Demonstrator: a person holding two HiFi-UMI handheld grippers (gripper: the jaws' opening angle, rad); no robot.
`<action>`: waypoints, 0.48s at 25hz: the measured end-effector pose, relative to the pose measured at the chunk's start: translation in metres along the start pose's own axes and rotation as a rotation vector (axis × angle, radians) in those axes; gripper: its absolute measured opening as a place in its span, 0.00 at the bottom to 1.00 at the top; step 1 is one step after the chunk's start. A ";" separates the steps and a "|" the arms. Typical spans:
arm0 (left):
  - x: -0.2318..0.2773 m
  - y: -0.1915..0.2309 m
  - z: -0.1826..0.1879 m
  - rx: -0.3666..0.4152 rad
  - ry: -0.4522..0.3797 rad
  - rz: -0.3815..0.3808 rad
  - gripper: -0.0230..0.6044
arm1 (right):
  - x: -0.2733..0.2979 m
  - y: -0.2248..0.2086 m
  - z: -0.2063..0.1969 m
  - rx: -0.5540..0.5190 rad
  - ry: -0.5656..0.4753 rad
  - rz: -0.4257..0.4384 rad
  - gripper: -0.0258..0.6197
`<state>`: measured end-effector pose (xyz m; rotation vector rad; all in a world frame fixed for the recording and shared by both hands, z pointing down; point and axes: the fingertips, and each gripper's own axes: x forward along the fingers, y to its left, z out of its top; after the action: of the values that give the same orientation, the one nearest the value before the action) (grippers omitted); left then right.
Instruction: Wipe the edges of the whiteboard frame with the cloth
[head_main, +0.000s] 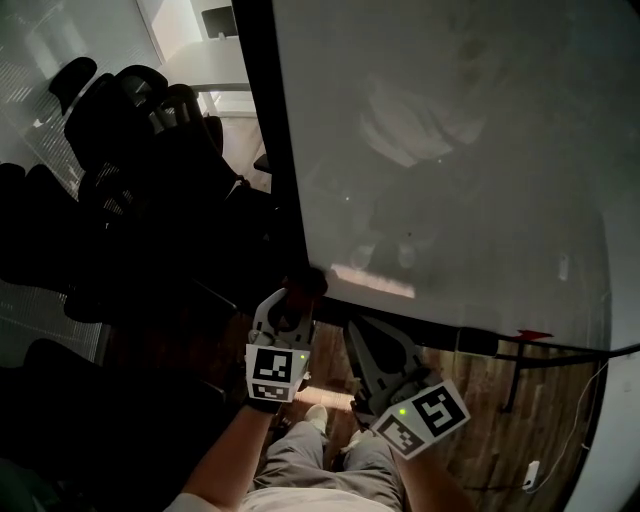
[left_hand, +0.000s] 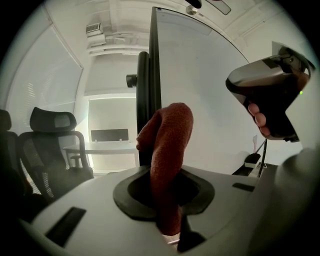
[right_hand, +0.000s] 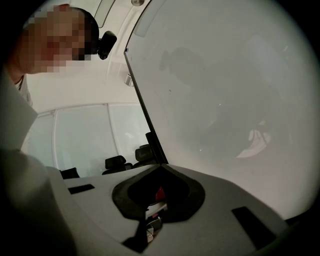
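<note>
Left gripper (head_main: 288, 306) pinches cloth (head_main: 306, 282) at whiteboard frame's (head_main: 262, 120) lower-left corner; right gripper (head_main: 368, 346) clenched, empty. Wiping likely continues along an edge.

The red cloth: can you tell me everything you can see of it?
The cloth is rust-red and nubby, like terry or microfibre. It is bunched into a thick roll, its lower end clamped between the shut jaws of the left gripper. Its rounded top bends against the dark whiteboard frame, near the frame's lower corner.
</note>
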<state>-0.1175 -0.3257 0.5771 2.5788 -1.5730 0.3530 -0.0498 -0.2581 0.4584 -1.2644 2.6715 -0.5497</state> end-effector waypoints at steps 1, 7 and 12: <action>0.002 0.000 -0.007 -0.005 0.004 0.000 0.15 | 0.001 -0.002 -0.005 0.000 0.001 0.000 0.04; 0.011 0.000 -0.045 -0.034 0.024 0.008 0.15 | 0.002 -0.018 -0.026 0.002 0.000 -0.005 0.04; 0.016 -0.001 -0.070 -0.042 0.039 0.012 0.15 | 0.001 -0.026 -0.045 0.015 0.007 -0.008 0.04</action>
<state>-0.1198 -0.3248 0.6485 2.5166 -1.5670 0.3652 -0.0445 -0.2622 0.5103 -1.2720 2.6640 -0.5750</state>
